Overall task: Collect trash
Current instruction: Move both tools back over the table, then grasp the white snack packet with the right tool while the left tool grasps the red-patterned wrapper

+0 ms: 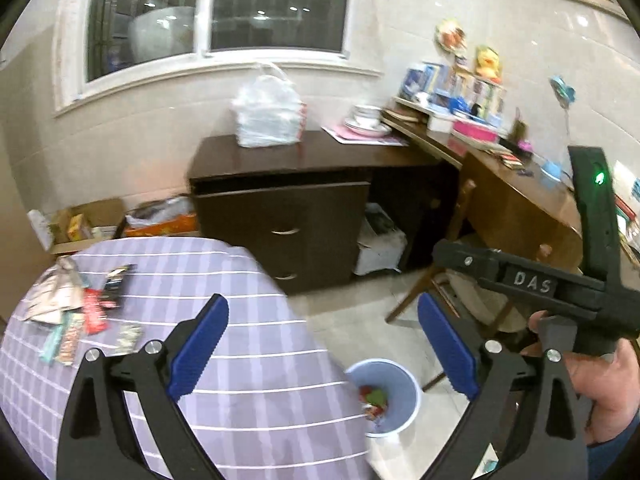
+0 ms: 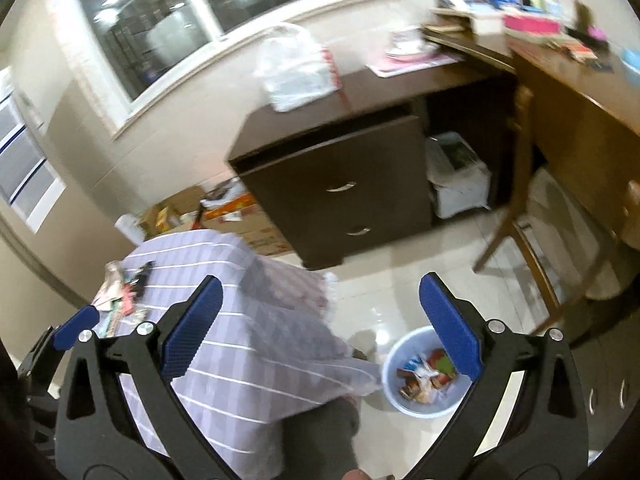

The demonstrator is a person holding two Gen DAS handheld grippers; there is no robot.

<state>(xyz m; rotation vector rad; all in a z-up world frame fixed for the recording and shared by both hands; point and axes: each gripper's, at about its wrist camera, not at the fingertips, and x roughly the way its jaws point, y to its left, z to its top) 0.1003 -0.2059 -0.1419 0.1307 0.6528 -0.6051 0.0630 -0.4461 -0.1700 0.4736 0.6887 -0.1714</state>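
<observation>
Trash [image 1: 76,316]: several wrappers on desk [image 1: 248,364]; one bin [image 1: 384,396] below. Both hand-held grippers, left [image 1: 324,352] and right [image 2: 320,332], angled downward, jaws wide, empty.

A dark brown drawer cabinet [image 1: 288,216] stands under a window [image 1: 216,8], a white plastic bag [image 1: 268,114] on top, beside a cluttered wooden desk [image 1: 516,196] and chair [image 1: 452,248].
</observation>
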